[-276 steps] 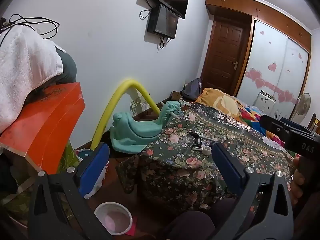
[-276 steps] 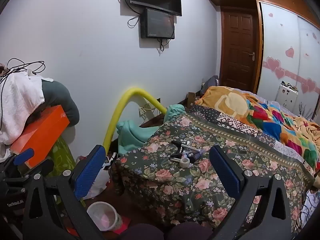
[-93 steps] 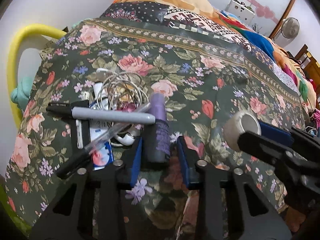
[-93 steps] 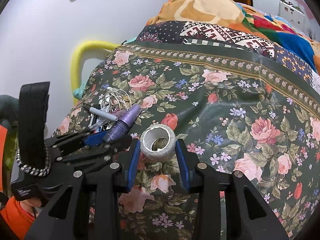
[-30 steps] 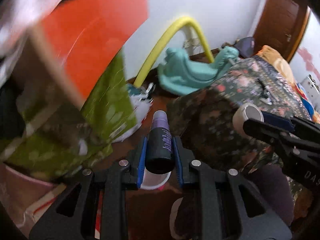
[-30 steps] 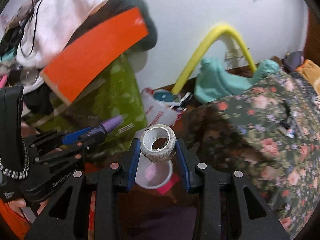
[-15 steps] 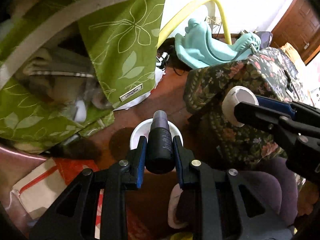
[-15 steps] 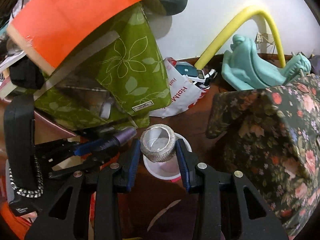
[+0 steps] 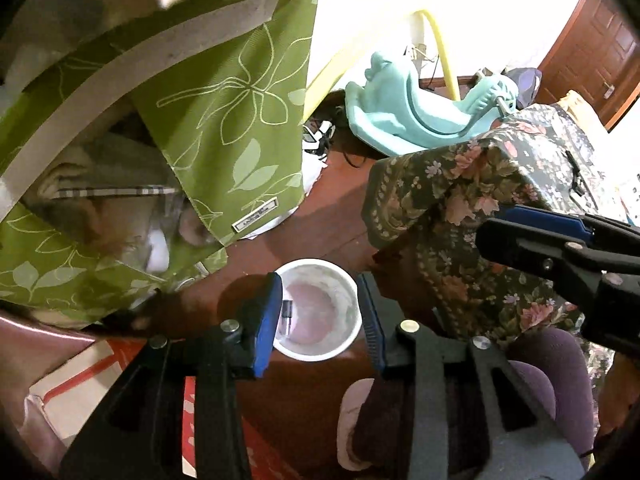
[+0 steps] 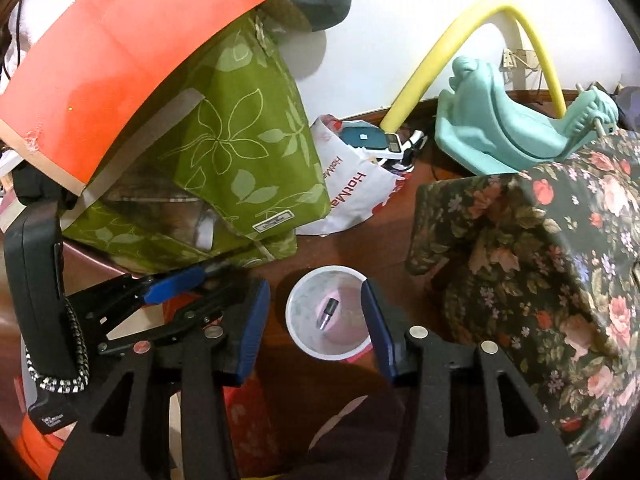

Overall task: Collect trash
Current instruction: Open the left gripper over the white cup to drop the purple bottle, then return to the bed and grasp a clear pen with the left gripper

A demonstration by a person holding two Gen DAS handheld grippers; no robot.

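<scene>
A small white bin point(image 9: 320, 263) point(image 10: 325, 269) stands on the dark red floor, straight below both grippers. A dark purple bottle point(image 9: 286, 312) point(image 10: 327, 314) lies inside it on the pinkish bottom. My left gripper point(image 9: 318, 320) hangs above the bin, its jaws opening with nothing between the blue pads. My right gripper point(image 10: 316, 328) hangs beside it over the same bin, jaws also opening and empty. Each gripper shows in the other's view: the left gripper point(image 10: 200, 292) at the left, the right gripper point(image 9: 492, 228) at the right. I cannot make out the tape roll.
A green leaf-print bag point(image 10: 240, 140) under an orange box point(image 10: 140, 48) crowds the left. The floral bedspread point(image 10: 560, 240) drops to the floor on the right. Behind the bin lie a white plastic bag point(image 10: 352, 188), a teal rocking toy point(image 10: 500, 128) and a yellow hoop point(image 10: 432, 48). A person's purple-trousered leg point(image 9: 540, 380) is below.
Both jaws have widened. The bottle has left the left gripper and lies in the bin. The tape roll is gone from the right gripper. Both grippers have sunk slightly toward the bin.
</scene>
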